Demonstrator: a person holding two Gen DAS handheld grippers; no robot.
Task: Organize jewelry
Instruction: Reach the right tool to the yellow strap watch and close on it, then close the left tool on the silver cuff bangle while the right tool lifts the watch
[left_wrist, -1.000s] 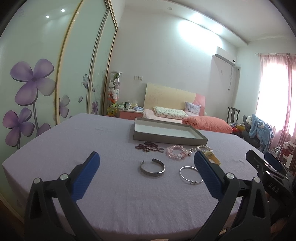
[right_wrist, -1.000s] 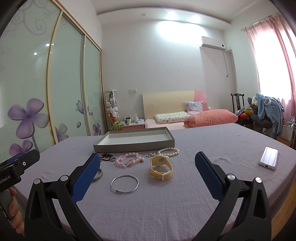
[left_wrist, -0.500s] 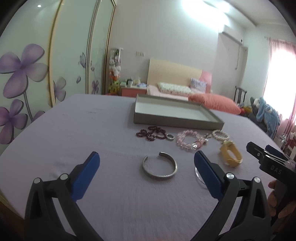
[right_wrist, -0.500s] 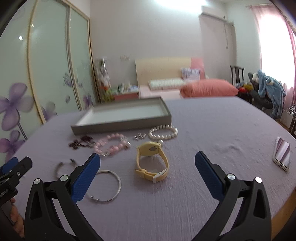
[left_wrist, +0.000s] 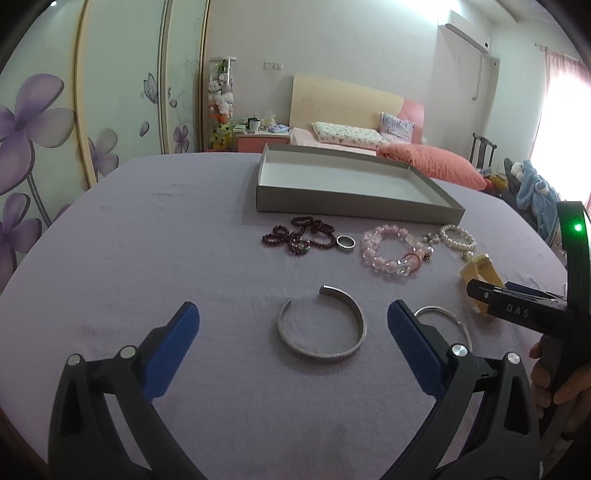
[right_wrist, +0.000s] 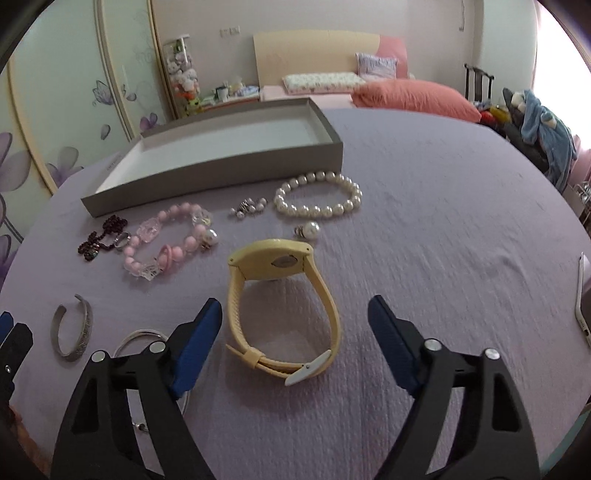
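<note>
Jewelry lies on a purple-covered table in front of an empty grey tray (left_wrist: 354, 206) (right_wrist: 221, 177). My left gripper (left_wrist: 291, 332) is open, low over a silver cuff bracelet (left_wrist: 320, 325) that lies between its fingers. My right gripper (right_wrist: 295, 325) is open, its fingers either side of a yellow watch (right_wrist: 284, 306). A thin silver bangle (left_wrist: 443, 317) (right_wrist: 144, 338) lies between the two. Further back are a dark red bead string (left_wrist: 295, 234), a silver ring (left_wrist: 345, 242), a pink bead bracelet (right_wrist: 166, 240), a pearl bracelet (right_wrist: 318, 199) and small earrings (right_wrist: 248, 208).
A white phone (right_wrist: 583, 299) lies at the table's right edge. The right gripper's body (left_wrist: 524, 310) shows at the right of the left wrist view. Behind the table are a bed, a wardrobe with flower doors and a chair with clothes.
Both grippers have moved forward and down toward the table. The cuff now sits between the left fingers and the watch between the right fingers. Both stay open.
</note>
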